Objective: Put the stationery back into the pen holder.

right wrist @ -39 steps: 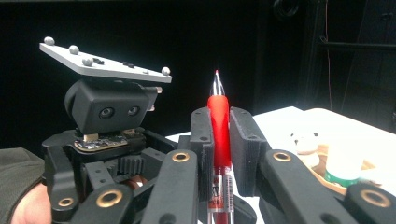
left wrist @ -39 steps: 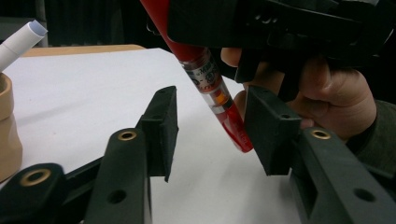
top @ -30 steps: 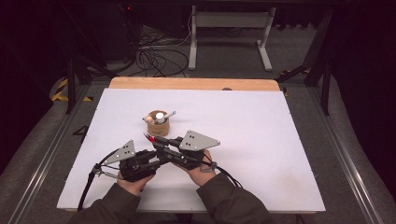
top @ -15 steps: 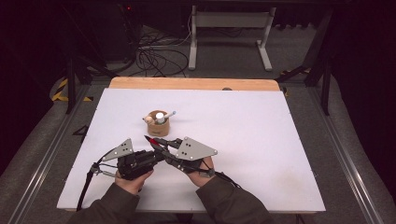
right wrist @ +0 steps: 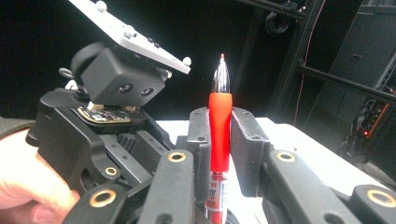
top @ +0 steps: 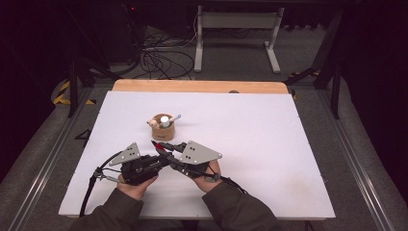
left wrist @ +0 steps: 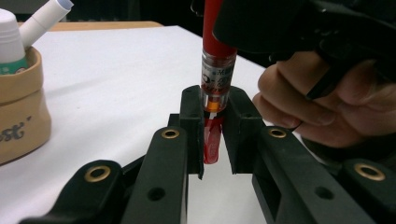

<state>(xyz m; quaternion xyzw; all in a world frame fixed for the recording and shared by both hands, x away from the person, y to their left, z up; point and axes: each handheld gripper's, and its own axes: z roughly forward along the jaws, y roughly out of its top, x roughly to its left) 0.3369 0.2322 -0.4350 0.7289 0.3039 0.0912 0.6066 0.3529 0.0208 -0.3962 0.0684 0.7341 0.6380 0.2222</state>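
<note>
Your left gripper (left wrist: 213, 140) has its jaws closed on the lower barrel of a red pen (left wrist: 215, 70), and your right gripper (right wrist: 219, 140) clamps the same pen at its red grip, tip up. Both grippers meet low over the white surface (top: 269, 144), near its front edge. Just beyond them stands a small wooden cup (top: 162, 127) holding a white bottle (top: 165, 120).
</note>
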